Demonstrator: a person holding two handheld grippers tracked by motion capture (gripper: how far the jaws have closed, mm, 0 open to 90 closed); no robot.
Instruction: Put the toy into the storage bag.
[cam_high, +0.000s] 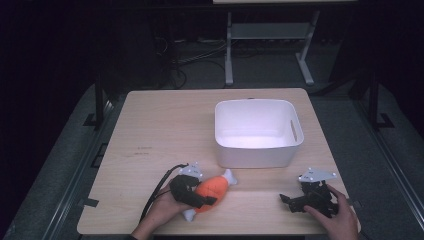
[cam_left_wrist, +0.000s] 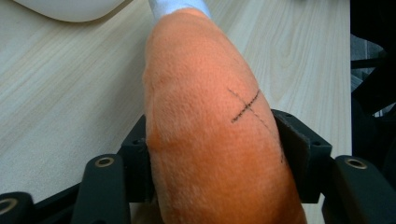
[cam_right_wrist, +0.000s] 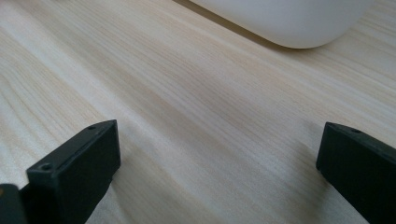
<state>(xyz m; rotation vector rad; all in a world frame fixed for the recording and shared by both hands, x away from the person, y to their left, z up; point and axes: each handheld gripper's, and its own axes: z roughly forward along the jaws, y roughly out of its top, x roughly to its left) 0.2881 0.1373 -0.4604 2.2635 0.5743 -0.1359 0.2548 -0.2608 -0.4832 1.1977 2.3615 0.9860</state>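
Jaws of the left gripper (cam_high: 196, 192) are clamped on both sides of an orange plush toy (cam_high: 214, 188), which lies on the wooden table (cam_high: 165, 125) just in front of the white bin (cam_high: 257, 132). Toy has white ends and a stitched cross (cam_left_wrist: 246, 108) on its flank. Right gripper (cam_high: 295, 201) rests near the table's right front corner, jaws spread wide over bare wood, holding nothing

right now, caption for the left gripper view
Left gripper shut on an orange plush toy on the table, white bin beyond.
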